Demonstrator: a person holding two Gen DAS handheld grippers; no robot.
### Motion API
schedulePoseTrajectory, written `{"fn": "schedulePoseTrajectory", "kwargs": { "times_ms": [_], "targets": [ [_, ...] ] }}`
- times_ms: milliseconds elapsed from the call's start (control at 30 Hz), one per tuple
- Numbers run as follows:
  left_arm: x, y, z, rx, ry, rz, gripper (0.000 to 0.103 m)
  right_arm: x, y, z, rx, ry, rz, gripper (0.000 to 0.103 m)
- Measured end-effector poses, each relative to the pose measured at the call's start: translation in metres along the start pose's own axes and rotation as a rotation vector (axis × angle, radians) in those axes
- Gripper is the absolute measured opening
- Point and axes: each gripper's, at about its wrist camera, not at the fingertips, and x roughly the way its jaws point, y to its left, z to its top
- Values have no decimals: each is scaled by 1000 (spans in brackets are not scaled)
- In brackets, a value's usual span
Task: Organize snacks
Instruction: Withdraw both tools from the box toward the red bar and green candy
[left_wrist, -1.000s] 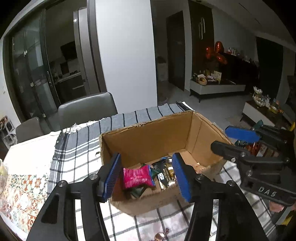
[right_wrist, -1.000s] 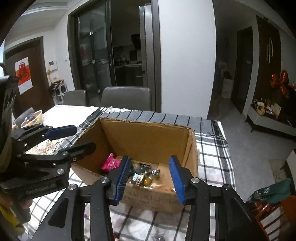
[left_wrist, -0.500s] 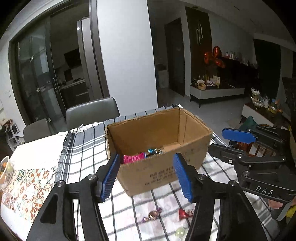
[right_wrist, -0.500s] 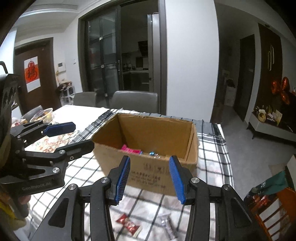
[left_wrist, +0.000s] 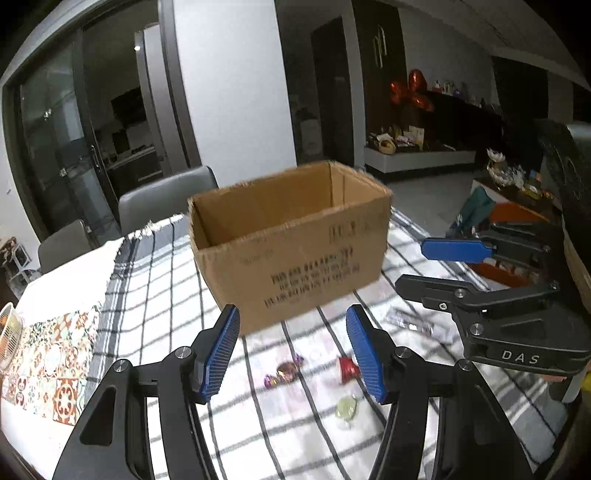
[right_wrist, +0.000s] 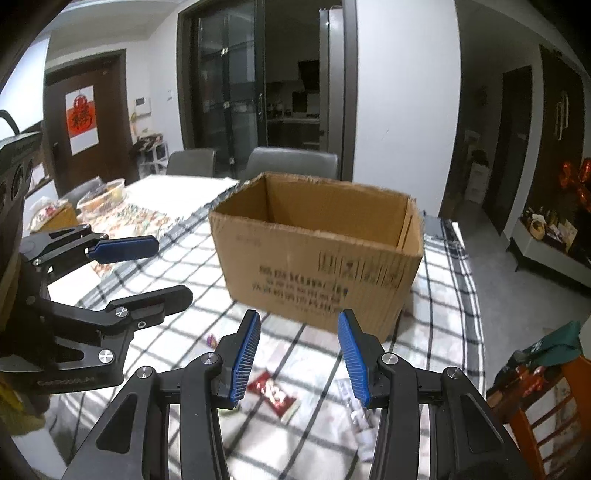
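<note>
Fingers (left_wrist: 221, 350) on my left gripper (left_wrist: 293, 352) and my right gripper (right_wrist: 298, 360) stand apart with nothing between them, and both have pulled back from over the cardboard box (left_wrist: 291, 240), whose contents I no longer see. That brings loose snacks on the near cloth into view: a purple candy (left_wrist: 288, 370), a red packet (right_wrist: 272, 393), next to go in, I judge. Checked tablecloth (left_wrist: 155, 280), grey chairs (right_wrist: 291, 162) far side, dim room.
</note>
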Motion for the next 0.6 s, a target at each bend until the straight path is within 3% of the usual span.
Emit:
{"fn": "schedulePoseTrajectory", "kwargs": {
  "times_ms": [233,600],
  "targets": [
    [12,-12,-23,26,61,-44,58,11,4,-22,-21,68,31,45],
    [39,-23,-58,28,192,-147,47,38,9,-50,-65,180,84,44]
  ]
}}
